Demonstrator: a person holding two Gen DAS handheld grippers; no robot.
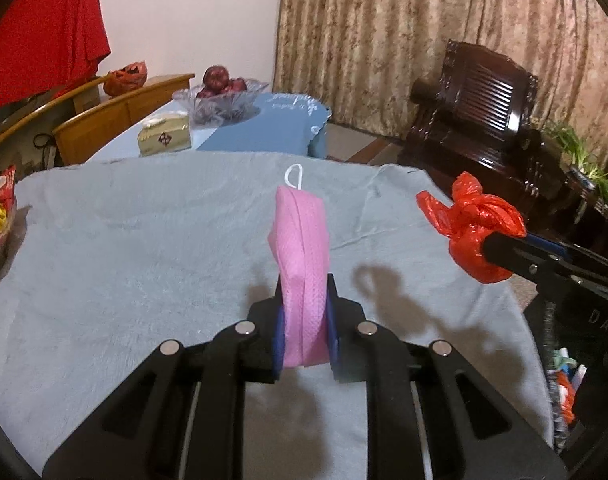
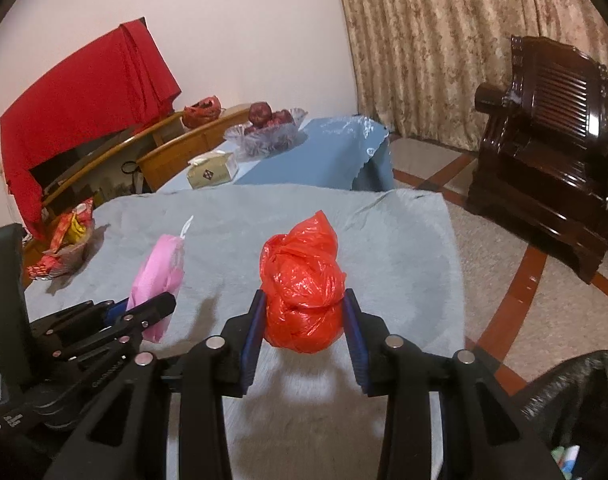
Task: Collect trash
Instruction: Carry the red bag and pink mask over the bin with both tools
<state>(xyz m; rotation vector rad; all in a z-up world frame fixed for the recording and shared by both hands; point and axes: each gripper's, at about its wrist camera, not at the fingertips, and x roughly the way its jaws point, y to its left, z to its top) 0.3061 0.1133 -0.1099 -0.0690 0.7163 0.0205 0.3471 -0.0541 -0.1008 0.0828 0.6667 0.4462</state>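
A grey cloth covers the table in the foreground, and both grippers hang above it. Beyond it stands a second table under a blue cloth, carrying a glass bowl of red fruit and a tissue box. A dark wooden armchair sits on the floor to the right, in front of patterned curtains. A red cloth hangs over furniture at the left wall. At the lower right of the right wrist view the rim of a black bin bag shows, beside the table.

The left gripper is closed on a pink mask, which stands upright between the blue pads, its white ear loop sticking up at the far end. The right gripper clamps a crumpled red bag, held above the cloth's right side. The two held items are near each other, apart, the mask to the left of the bag. A basket of snack packets rests at the cloth's left edge.
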